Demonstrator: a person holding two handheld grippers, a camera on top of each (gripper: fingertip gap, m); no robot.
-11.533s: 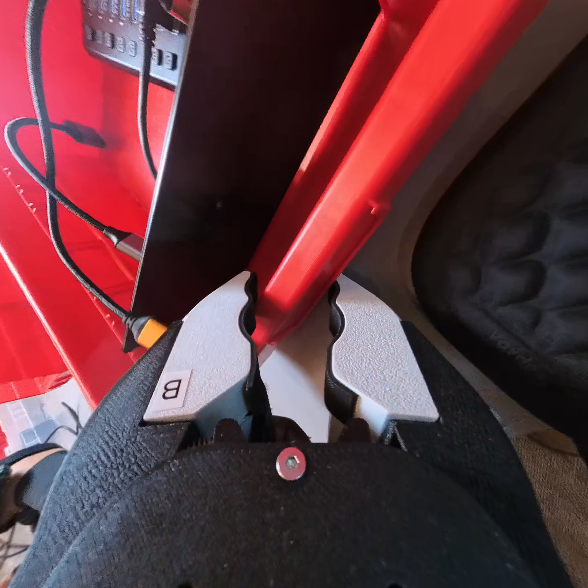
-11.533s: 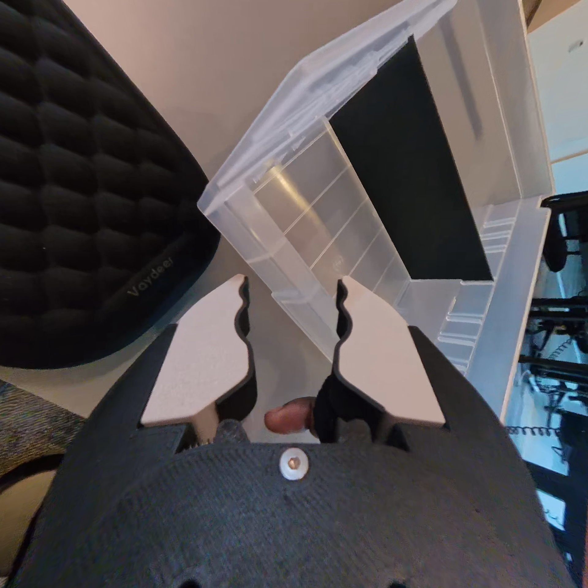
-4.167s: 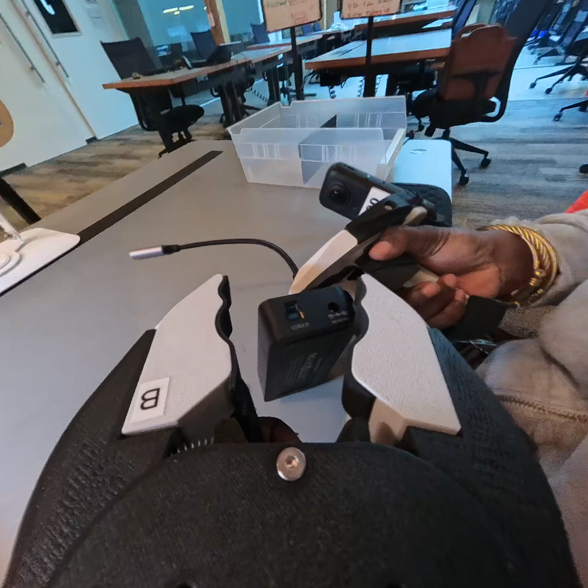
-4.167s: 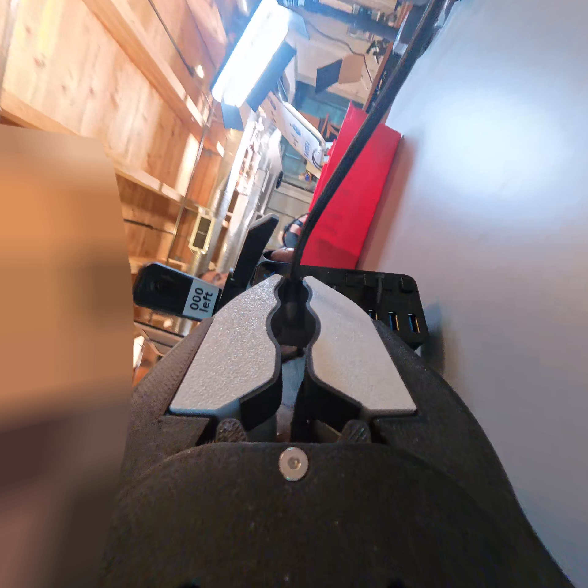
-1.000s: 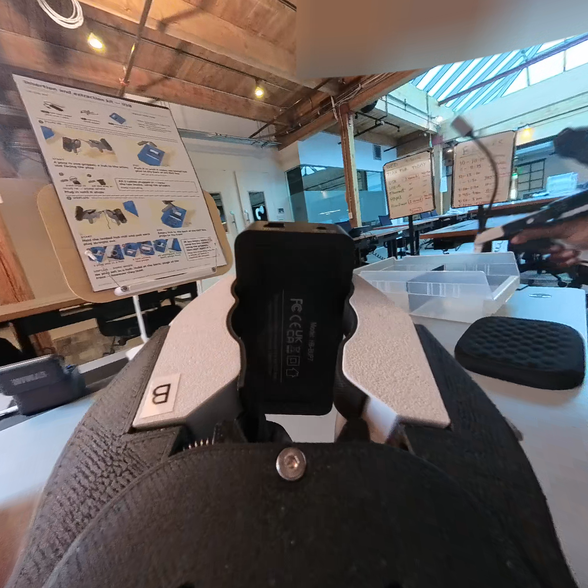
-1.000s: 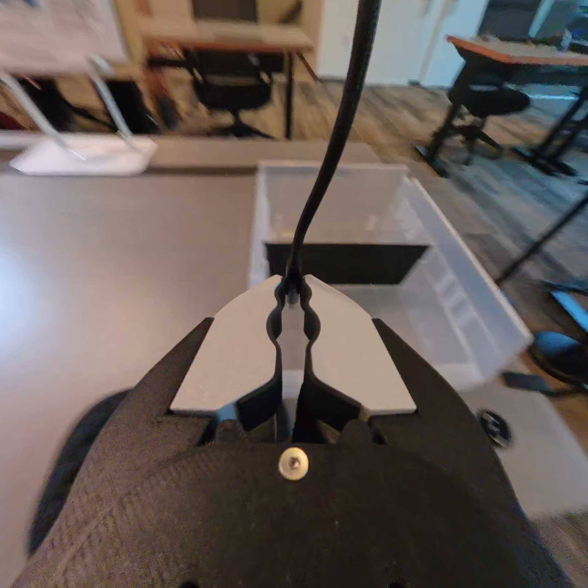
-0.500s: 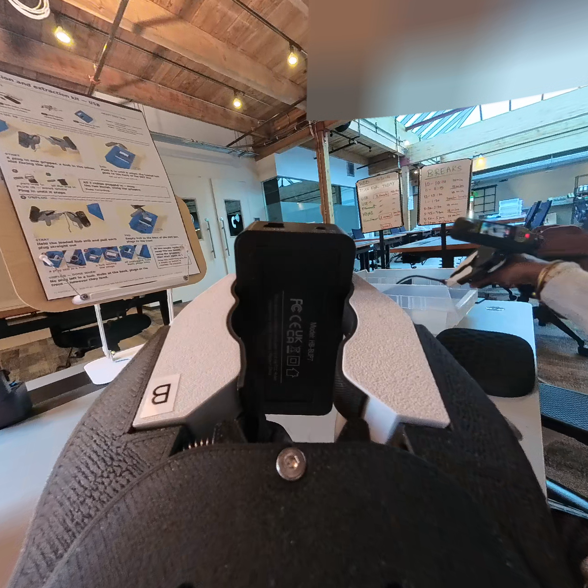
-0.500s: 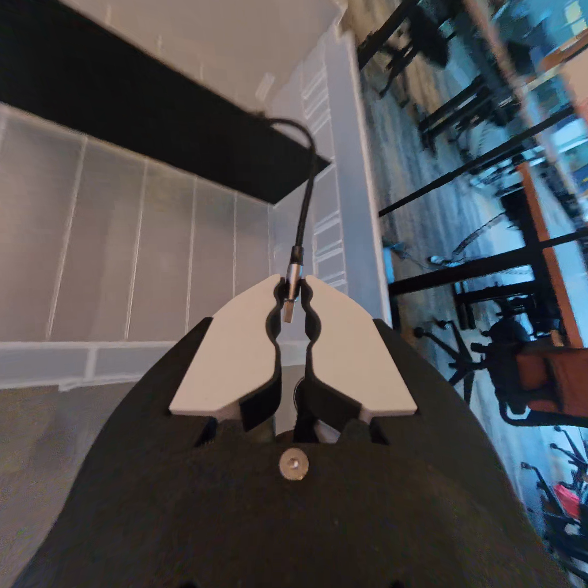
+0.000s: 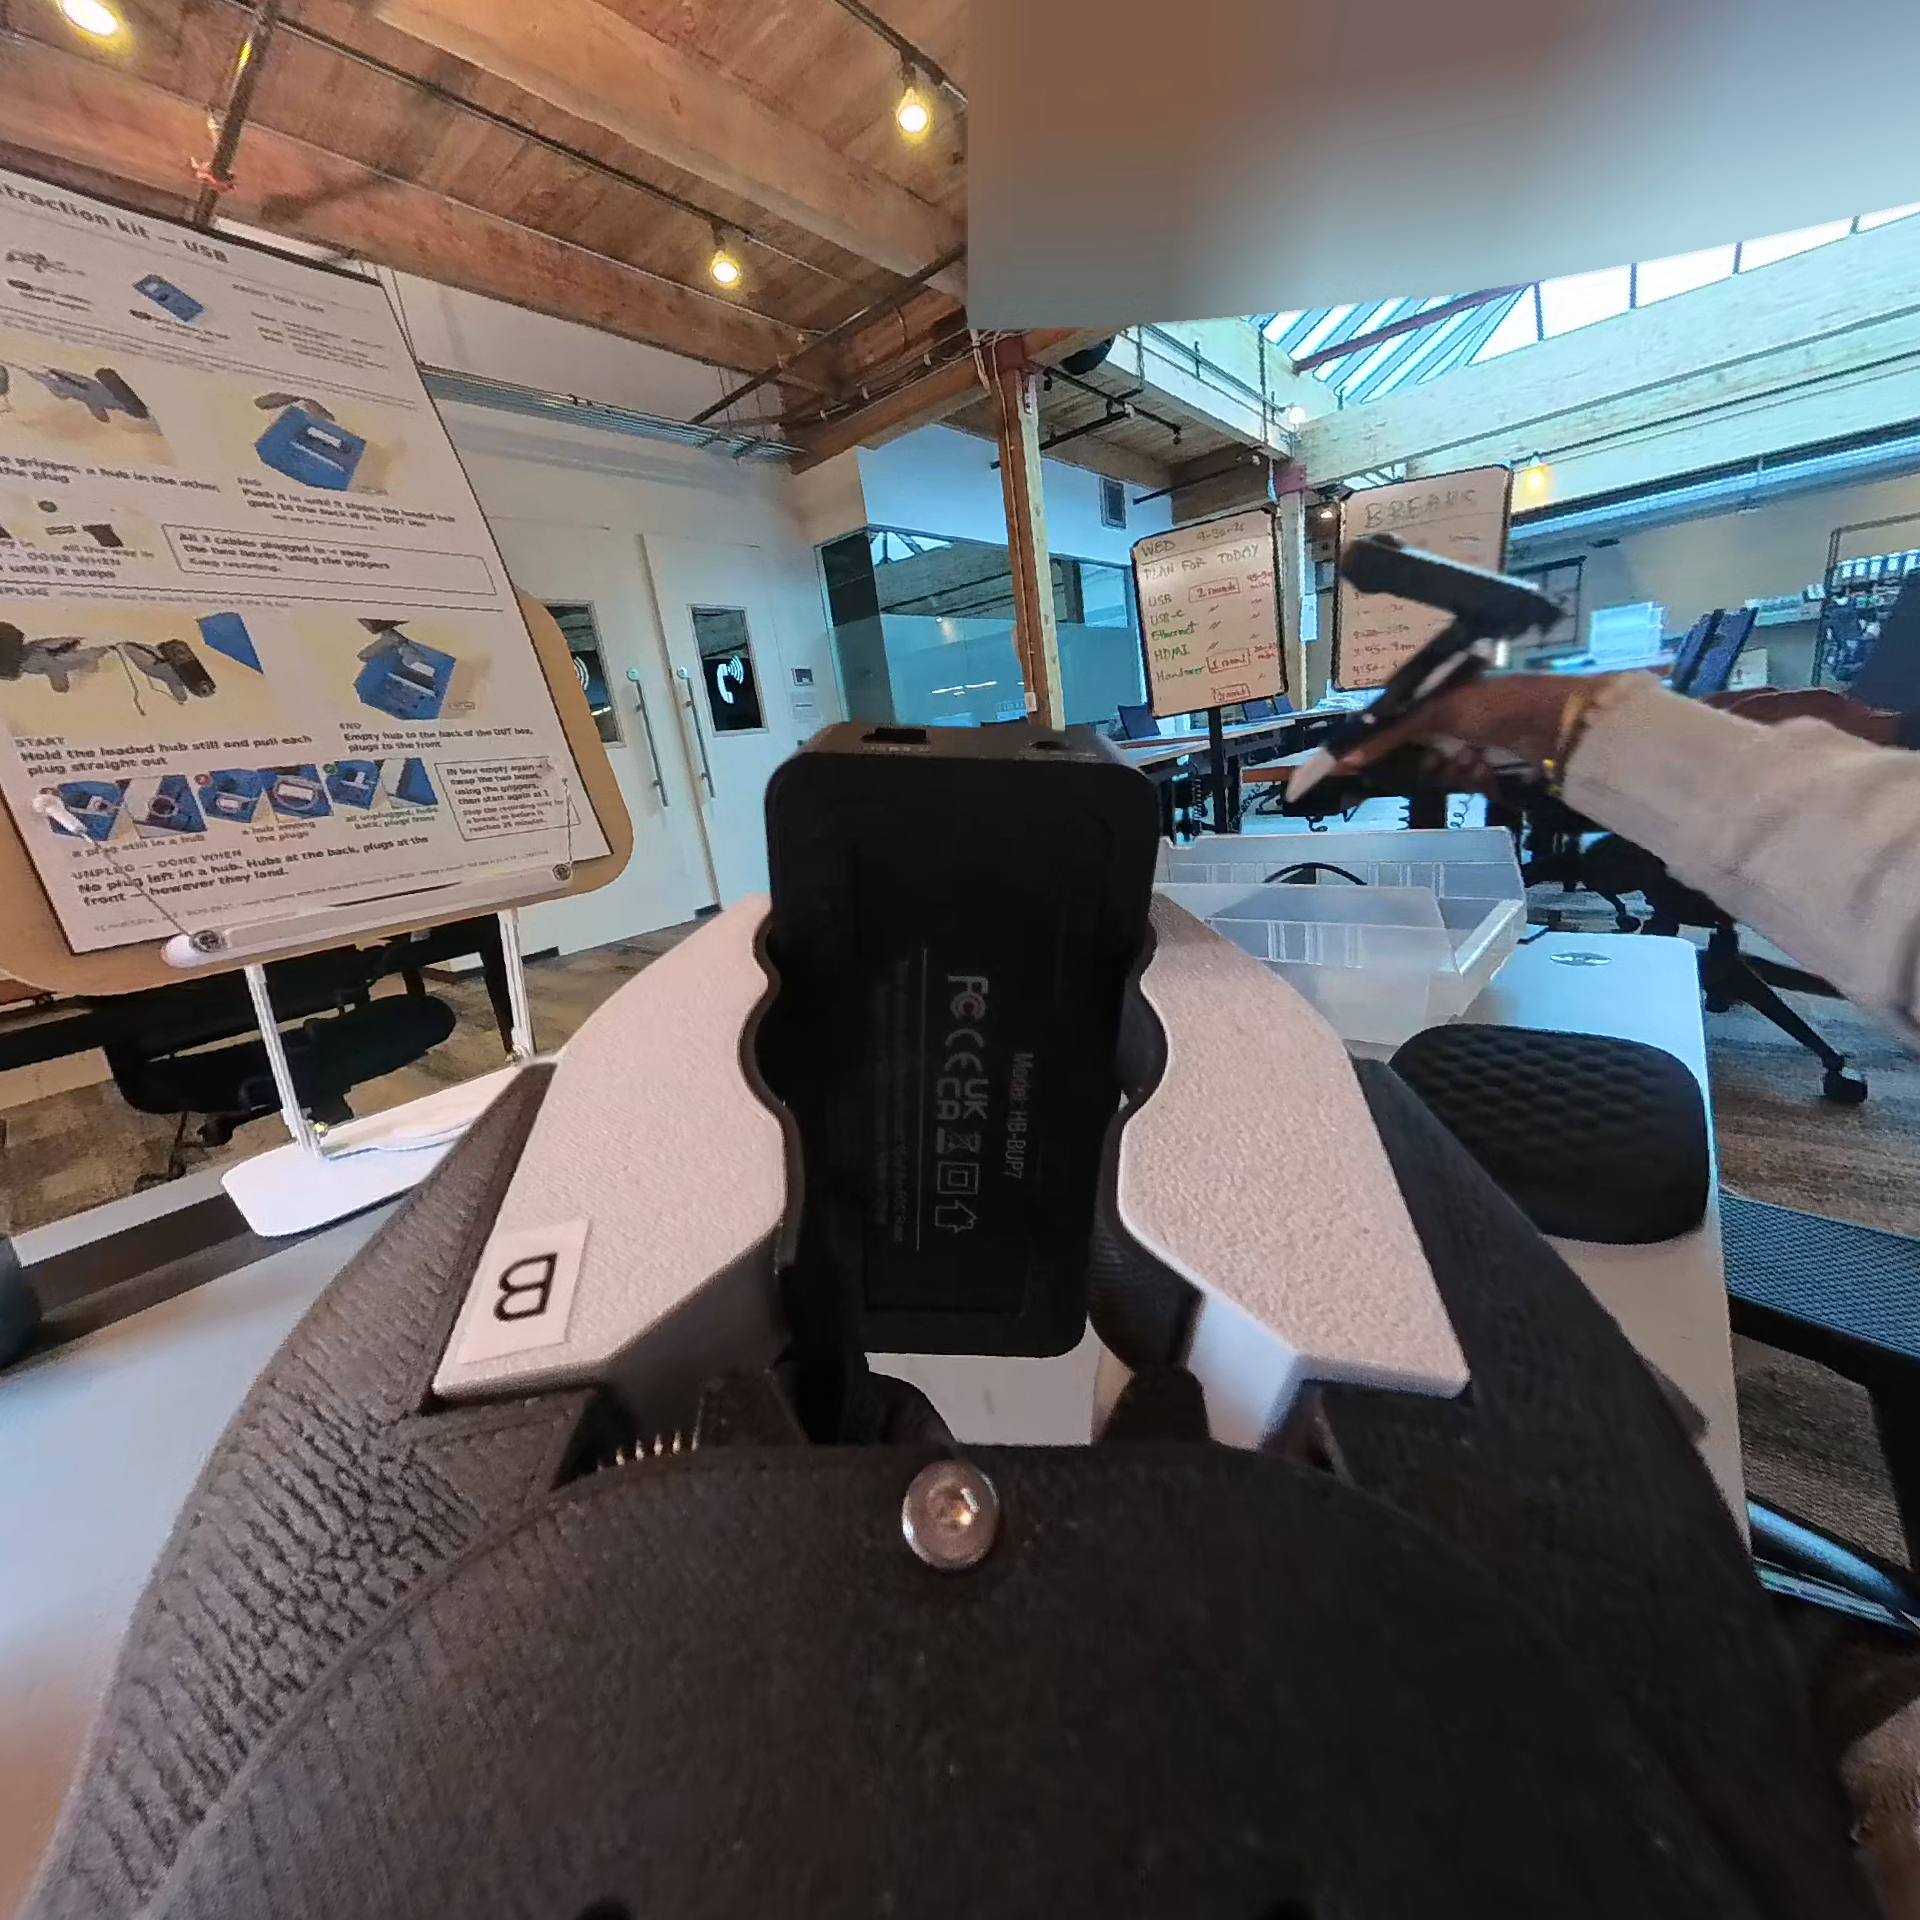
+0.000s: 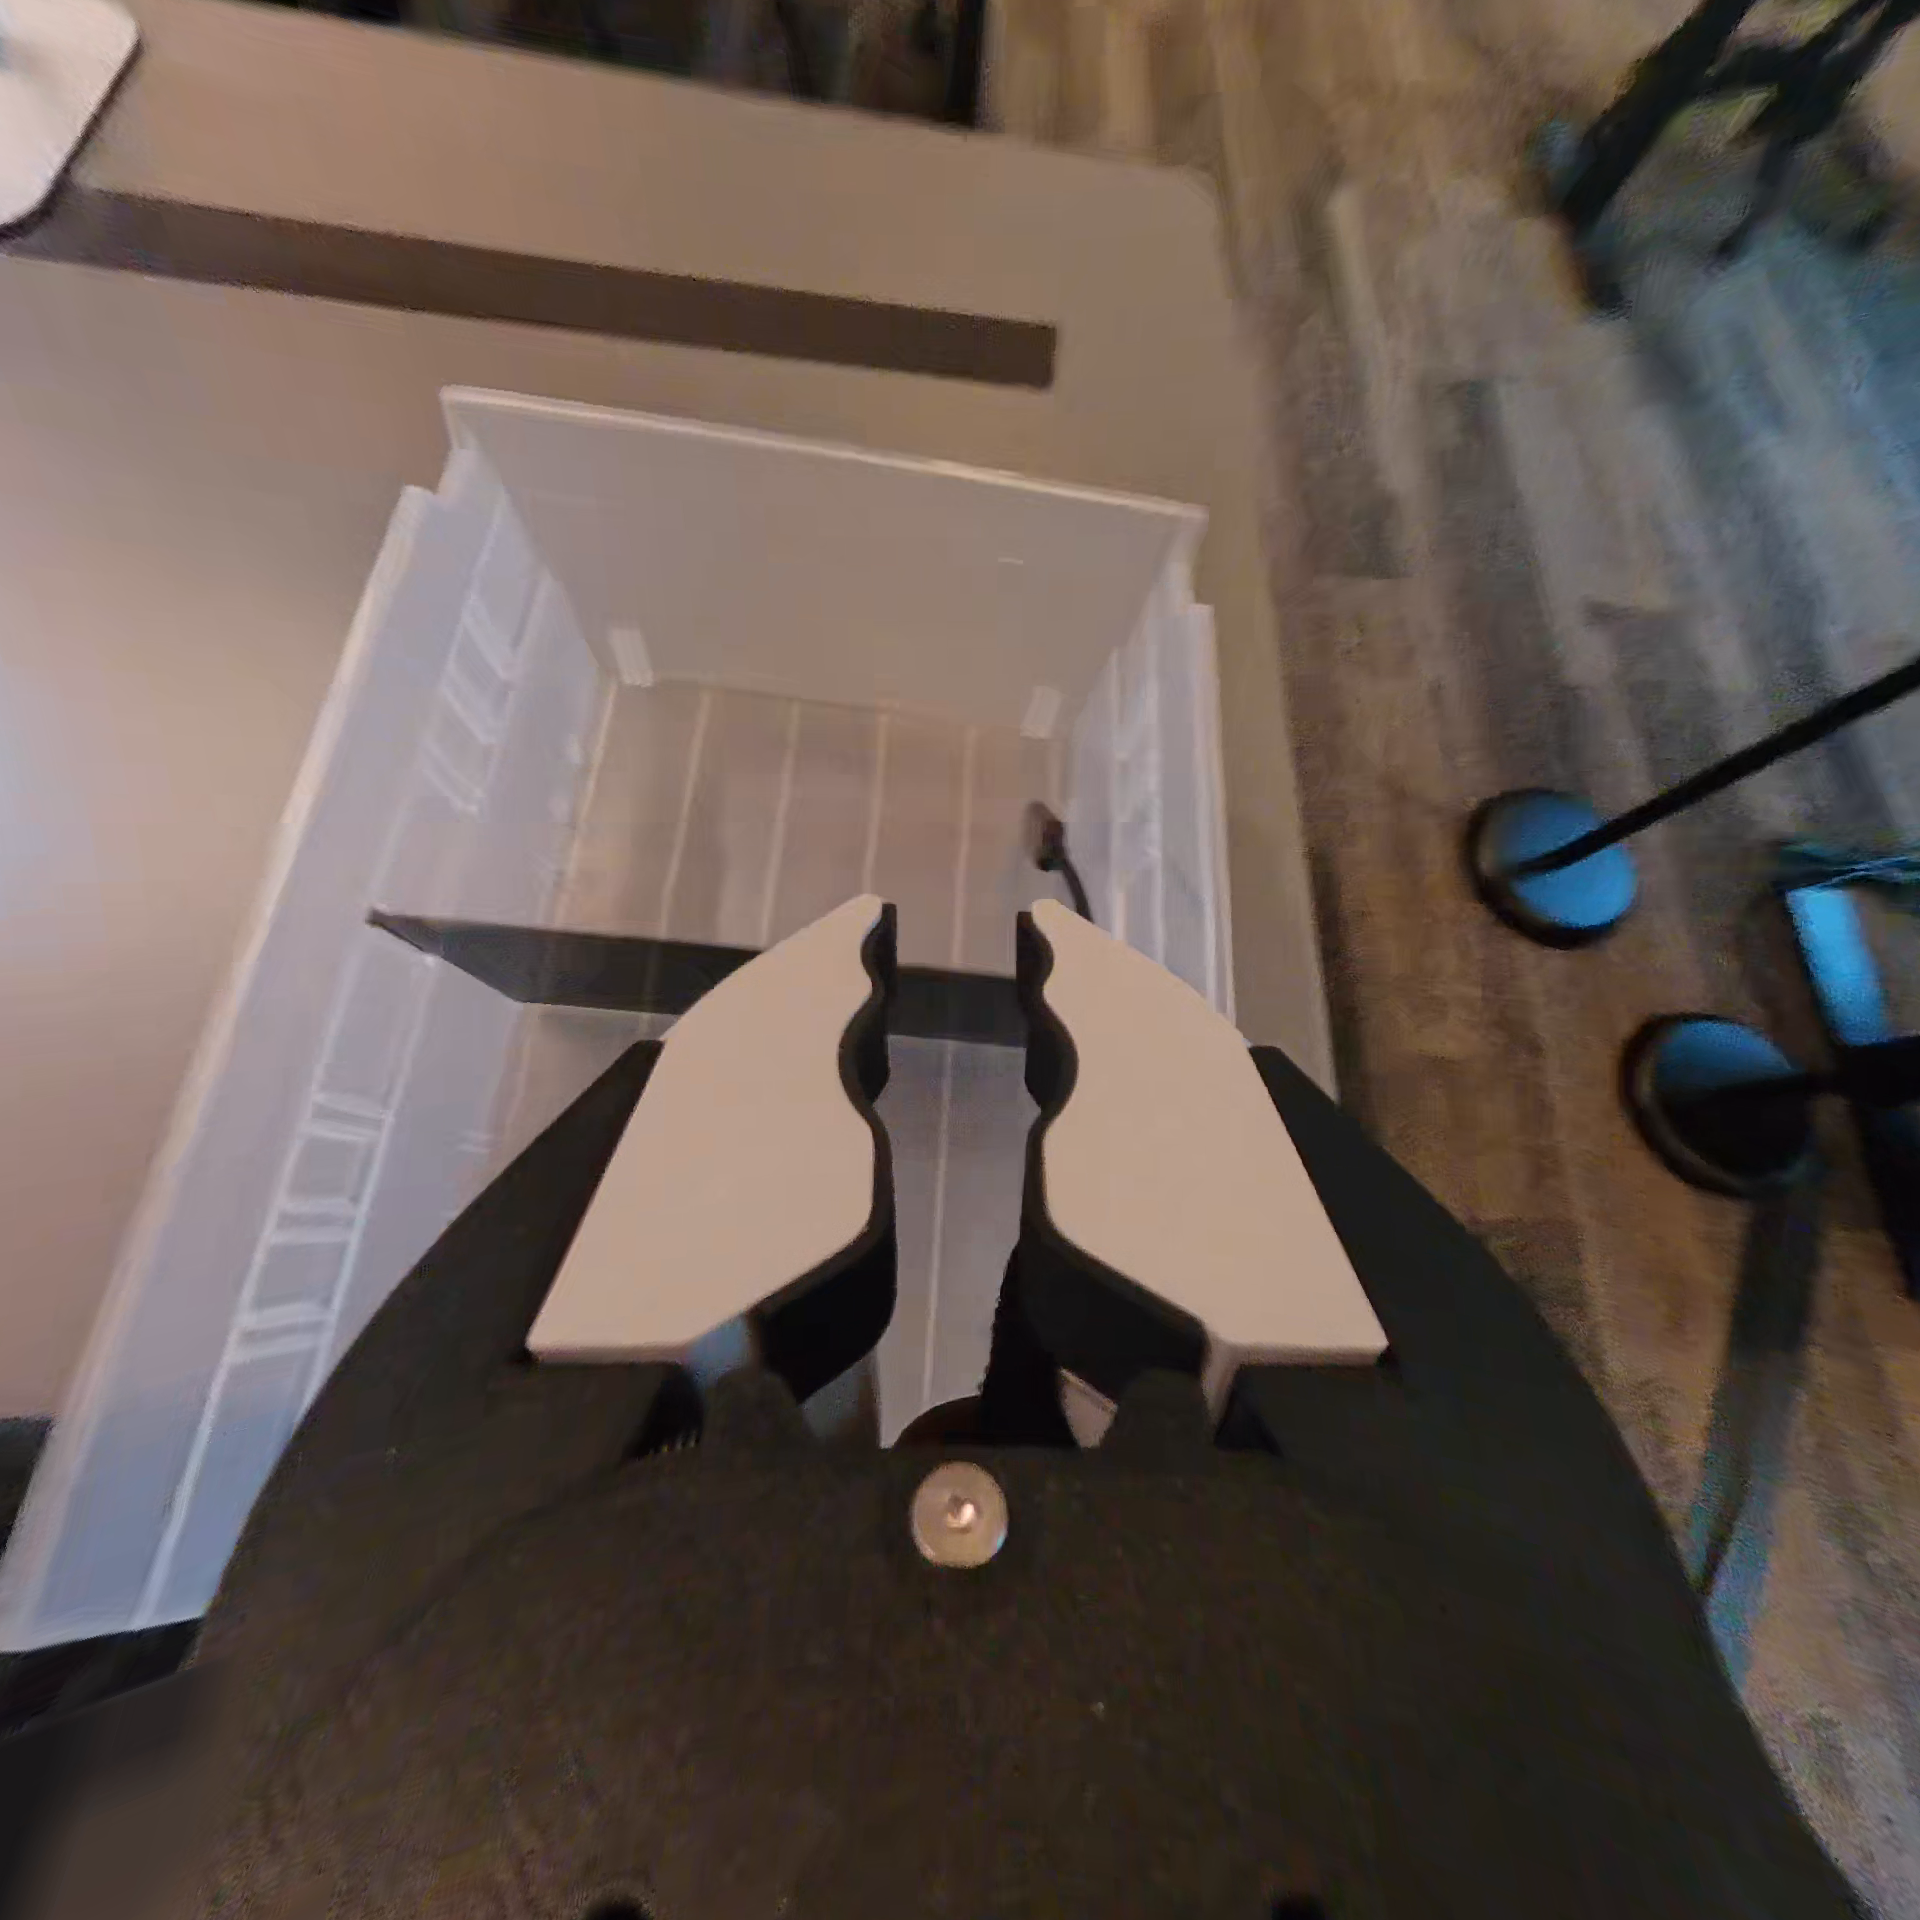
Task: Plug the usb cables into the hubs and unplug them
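We see the grey table [image 10: 260,499] first, with a clear plastic bin [image 10: 343,997] standing near its right edge; a black divider [image 10: 582,961] crosses the bin from wall to wall. In the left wrist view the same bin [image 9: 1475,935] sits behind a black cushioned pad [image 9: 1548,1127], and an instruction board on a stand [image 9: 239,582] rises at the table's far left.

Our left gripper [image 9: 951,1039] is clamped on the black USB hub [image 9: 951,1039], which stands upright between the jaws with its port end pointing away from the camera (its labelled underside faces us).

Our right gripper [image 10: 956,914] hangs above the bin with its jaws parted by a narrow gap and nothing between them. In the left wrist view it [image 9: 1314,774] shows farther off, angled down over the bin.

Smallest is the USB cable [image 10: 1055,847]: it lies in the bin's far compartment, against the right wall, just beyond the divider.
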